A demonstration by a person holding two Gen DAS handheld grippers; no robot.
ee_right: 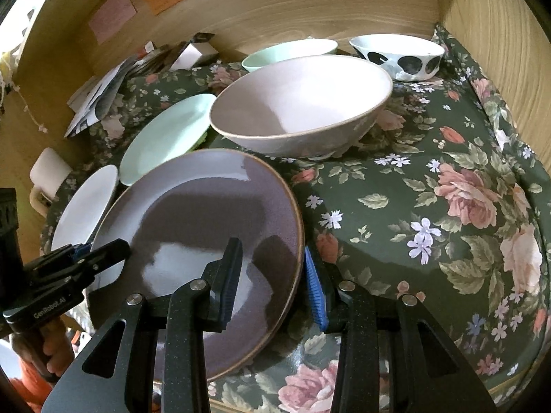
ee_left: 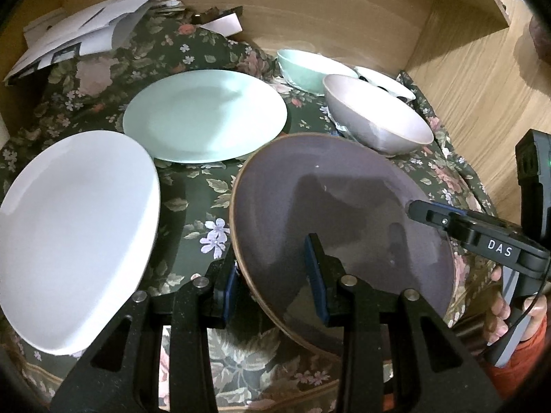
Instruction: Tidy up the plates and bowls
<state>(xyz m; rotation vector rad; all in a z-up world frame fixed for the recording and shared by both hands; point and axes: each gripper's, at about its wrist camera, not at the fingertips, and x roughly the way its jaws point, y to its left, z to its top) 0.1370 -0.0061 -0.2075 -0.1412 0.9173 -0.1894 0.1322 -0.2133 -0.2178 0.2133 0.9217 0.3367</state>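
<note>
Gripping a purple plate (ee_left: 344,213) from both sides: left gripper (ee_left: 273,278) clamped narrow over the near-left rim, one pad above the face, one below; right gripper (ee_right: 272,282) likewise straddling the right rim in its own view, blue pads pressed on either side. Plate tilted, centre-low in both frames, over a floral cloth (ee_right: 430,206).

Left view: white plate (ee_left: 75,237) at lower left, mint plate (ee_left: 206,117) centre-top, both flat on cloth. Pink bowl (ee_left: 378,120) upper right, mint bowl (ee_left: 310,65) behind it, spotted bowl (ee_left: 389,81) partly hidden further right. Papers (ee_left: 79,34) upper left corner. A hand (ee_left: 506,313) on the other gripper's handle at lower right edge.

Right view: pink bowl centre-top, upright, just beyond the purple plate's far rim; spotted bowl top right, apart from it. Wooden walls (ee_right: 310,3) around cloth on back and right.
</note>
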